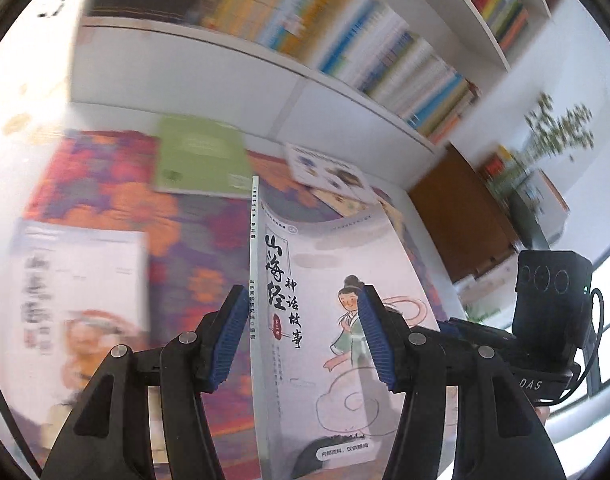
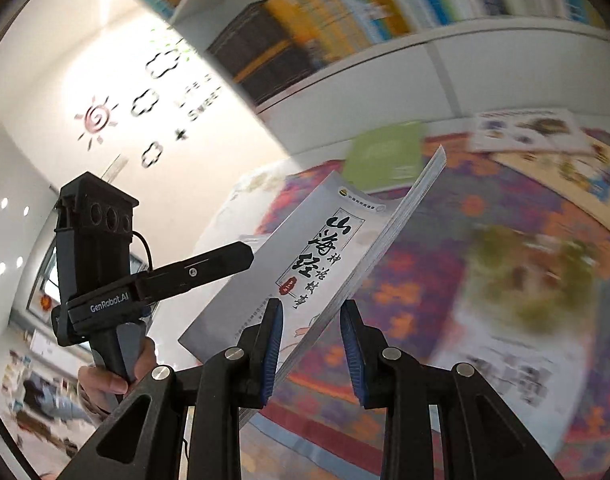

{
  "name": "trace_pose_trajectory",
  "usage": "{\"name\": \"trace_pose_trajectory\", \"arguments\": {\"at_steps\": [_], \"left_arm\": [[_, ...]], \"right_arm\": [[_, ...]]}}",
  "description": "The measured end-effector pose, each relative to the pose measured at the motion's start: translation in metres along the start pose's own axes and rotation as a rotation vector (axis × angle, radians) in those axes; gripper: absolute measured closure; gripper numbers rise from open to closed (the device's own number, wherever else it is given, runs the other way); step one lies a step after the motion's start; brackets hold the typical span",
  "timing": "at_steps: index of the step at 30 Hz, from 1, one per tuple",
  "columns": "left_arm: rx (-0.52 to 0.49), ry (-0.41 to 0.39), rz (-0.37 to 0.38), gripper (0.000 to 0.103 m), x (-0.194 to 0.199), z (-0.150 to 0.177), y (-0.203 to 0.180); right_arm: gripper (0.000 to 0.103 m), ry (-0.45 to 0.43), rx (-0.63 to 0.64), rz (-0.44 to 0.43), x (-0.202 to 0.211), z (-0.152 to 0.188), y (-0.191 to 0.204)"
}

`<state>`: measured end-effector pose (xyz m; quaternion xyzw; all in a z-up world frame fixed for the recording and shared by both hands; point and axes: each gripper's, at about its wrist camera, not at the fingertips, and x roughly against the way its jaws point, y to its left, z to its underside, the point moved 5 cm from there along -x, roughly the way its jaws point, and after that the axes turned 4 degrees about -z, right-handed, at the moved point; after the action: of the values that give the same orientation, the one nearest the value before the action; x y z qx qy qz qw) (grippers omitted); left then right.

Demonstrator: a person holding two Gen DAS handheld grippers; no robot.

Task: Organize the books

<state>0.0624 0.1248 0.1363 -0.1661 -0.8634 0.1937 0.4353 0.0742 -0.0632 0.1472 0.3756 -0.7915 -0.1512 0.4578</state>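
Mid-air shot over a bright patterned mat [image 1: 105, 184] on the floor, everything behind it smeared with blur. Pale storybook [image 1: 329, 320] with the brush-lettered title and a little cartoon figure up off the mat, spine edge-on and upright in the left wrist view. Left gripper [image 1: 301, 336] straddling that spine – blue pads [image 1: 229, 336] set apart either side, not clearly pressing, so can't tell if clamped or just around it. Same book [image 2: 305, 256] tilted in the right wrist view, page edge running down between the right gripper [image 2: 313, 352] pads; looks pinched near the bottom corner but can't really tell there either. Other handheld unit, held by a hand [image 2: 109, 376], off to the left in that view. More books lying flat on the mat – a green one [image 1: 201, 156], a picture book [image 1: 329, 172] near the shelf, another pale one [image 1: 77, 292] at left. White bookshelf [image 1: 225, 64] behind, packed with colourful spines.
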Motion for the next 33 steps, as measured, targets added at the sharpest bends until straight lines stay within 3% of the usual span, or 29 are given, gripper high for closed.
{"name": "trace_pose_trajectory", "arguments": {"at_steps": [8,12,17,23,33], "left_arm": [[0.084,-0.081,-0.113,0.05,0.049,0.001,0.098],[0.128,-0.084,-0.179,0.05,0.047,0.014,0.146],[0.207,-0.047,-0.205,0.05,0.033,0.029,0.187],[0.248,0.016,-0.259,0.05,0.024,0.043,0.212],[0.186,0.05,-0.362,0.05,0.02,0.05,0.211]], "right_arm": [[0.073,0.124,0.063,-0.101,-0.106,-0.009,0.056],[0.073,0.173,0.088,-0.132,-0.157,-0.006,0.072],[0.073,0.245,0.049,-0.101,-0.206,0.005,0.057],[0.073,0.29,-0.022,-0.085,-0.226,0.023,0.036],[0.073,0.326,0.051,-0.031,-0.223,0.028,0.049]]}}
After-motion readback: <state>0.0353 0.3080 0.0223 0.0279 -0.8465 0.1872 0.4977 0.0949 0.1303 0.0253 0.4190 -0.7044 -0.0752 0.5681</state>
